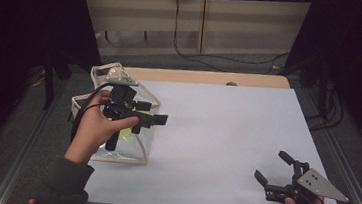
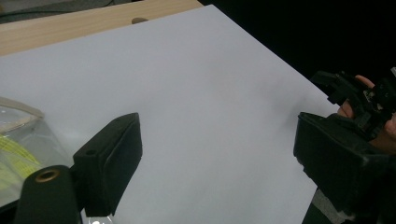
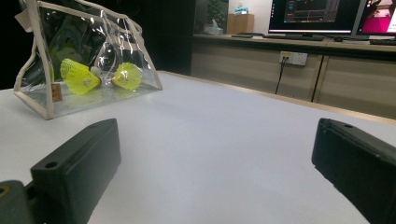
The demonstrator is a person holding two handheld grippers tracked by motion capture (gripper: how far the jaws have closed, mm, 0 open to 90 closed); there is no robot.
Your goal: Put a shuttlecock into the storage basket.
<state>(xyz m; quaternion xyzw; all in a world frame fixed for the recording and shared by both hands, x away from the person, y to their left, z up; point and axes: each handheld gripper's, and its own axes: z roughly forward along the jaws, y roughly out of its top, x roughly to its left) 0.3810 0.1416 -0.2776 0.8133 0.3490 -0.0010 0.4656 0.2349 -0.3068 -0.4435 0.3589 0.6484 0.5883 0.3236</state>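
A clear plastic pouch [image 1: 137, 145] with cream trim stands at the table's left edge. Two yellow shuttlecocks [image 3: 79, 77] lie inside it, seen through the pouch [image 3: 88, 56] in the right gripper view. My left gripper [image 1: 159, 119] hovers over the pouch, open with nothing between its jaws; the pouch corner [image 2: 18, 149] appears at lower left in the left gripper view. My right gripper [image 1: 273, 167] rests low near the table's front right corner, open and empty, pointing left toward the pouch. It also shows far off as the right gripper [image 2: 359, 98].
A white sheet [image 1: 216, 135] covers most of the wooden table [image 1: 196, 77]. Cables run across the floor behind. Monitors [image 3: 317, 16] stand on a counter across the room. A metal rail [image 1: 348, 173] borders the table's right side.
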